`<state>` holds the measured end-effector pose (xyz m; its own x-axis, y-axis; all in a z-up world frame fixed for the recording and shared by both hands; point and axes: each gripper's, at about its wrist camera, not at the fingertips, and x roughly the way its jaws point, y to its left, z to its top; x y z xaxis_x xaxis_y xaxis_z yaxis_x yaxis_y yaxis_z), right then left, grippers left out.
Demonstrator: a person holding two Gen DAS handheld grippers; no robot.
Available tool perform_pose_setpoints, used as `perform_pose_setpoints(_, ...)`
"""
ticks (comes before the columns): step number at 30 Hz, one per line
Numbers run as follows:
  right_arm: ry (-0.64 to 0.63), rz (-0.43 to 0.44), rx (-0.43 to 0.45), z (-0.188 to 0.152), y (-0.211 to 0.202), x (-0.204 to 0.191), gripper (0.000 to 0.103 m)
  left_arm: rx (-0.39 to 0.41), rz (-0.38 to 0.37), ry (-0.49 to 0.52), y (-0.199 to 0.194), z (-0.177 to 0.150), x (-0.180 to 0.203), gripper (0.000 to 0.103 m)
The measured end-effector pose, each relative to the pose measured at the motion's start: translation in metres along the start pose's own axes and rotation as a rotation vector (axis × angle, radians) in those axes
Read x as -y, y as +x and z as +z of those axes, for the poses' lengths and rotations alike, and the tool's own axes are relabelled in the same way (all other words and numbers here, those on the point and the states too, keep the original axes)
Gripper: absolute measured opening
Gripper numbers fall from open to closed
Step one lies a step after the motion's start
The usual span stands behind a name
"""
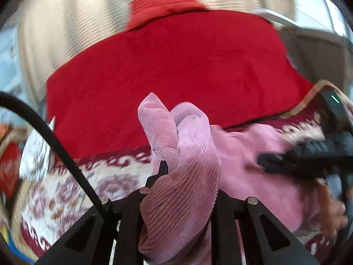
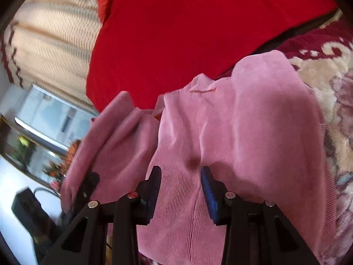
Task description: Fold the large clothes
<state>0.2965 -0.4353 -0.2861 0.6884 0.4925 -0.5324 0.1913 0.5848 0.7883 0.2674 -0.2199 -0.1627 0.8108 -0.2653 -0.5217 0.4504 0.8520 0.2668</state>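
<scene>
A pink ribbed garment is bunched between the fingers of my left gripper, which is shut on it and lifts a fold above the patterned carpet. In the right wrist view the same pink garment hangs in front of my right gripper, whose blue-padded fingers stand apart with fabric draped between them. My right gripper also shows at the right edge of the left wrist view, blurred. My left gripper appears at lower left in the right wrist view, holding the cloth.
A large red cushion lies behind the garment, with a smaller red one above it. A maroon and cream patterned carpet covers the floor. Striped beige curtains and a window are behind.
</scene>
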Motion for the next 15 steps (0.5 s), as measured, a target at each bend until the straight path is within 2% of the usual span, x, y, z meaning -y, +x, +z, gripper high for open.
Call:
perform_pose_setpoints(3, 0.078, 0.060, 0.017, 0.006, -0.014, 0.019, 0.042, -0.003, -0.030, 0.137, 0.001, -0.005, 0.052, 0.016)
perform_pose_setpoints(5, 0.154, 0.114, 0.025, 0.012, -0.023, 0.034, 0.061, -0.005, -0.027, 0.205, 0.007, -0.015, 0.074, 0.016)
perform_pose_setpoints(6, 0.182, 0.144, 0.030, 0.014, -0.026, 0.040, 0.063, -0.009, -0.028, 0.221, 0.009, -0.019, 0.079, 0.016)
perform_pose_setpoints(8, 0.219, 0.203, 0.038, 0.021, -0.030, 0.049, 0.072, -0.010, -0.020, 0.245, 0.012, -0.027, 0.083, 0.016)
perform_pose_setpoints(10, 0.203, 0.190, 0.026, 0.028, -0.031, 0.049, 0.078, -0.002, -0.025, 0.255, 0.012, -0.031, 0.079, 0.016)
perform_pose_setpoints(12, 0.158, 0.175, -0.016, 0.035, -0.020, 0.042, 0.082, 0.006, -0.042, 0.256, 0.011, -0.033, 0.076, 0.016)
perform_pose_setpoints(15, 0.130, 0.211, -0.092, 0.038, 0.004, 0.036, 0.085, 0.009, -0.062, 0.259, 0.012, -0.034, 0.072, 0.016)
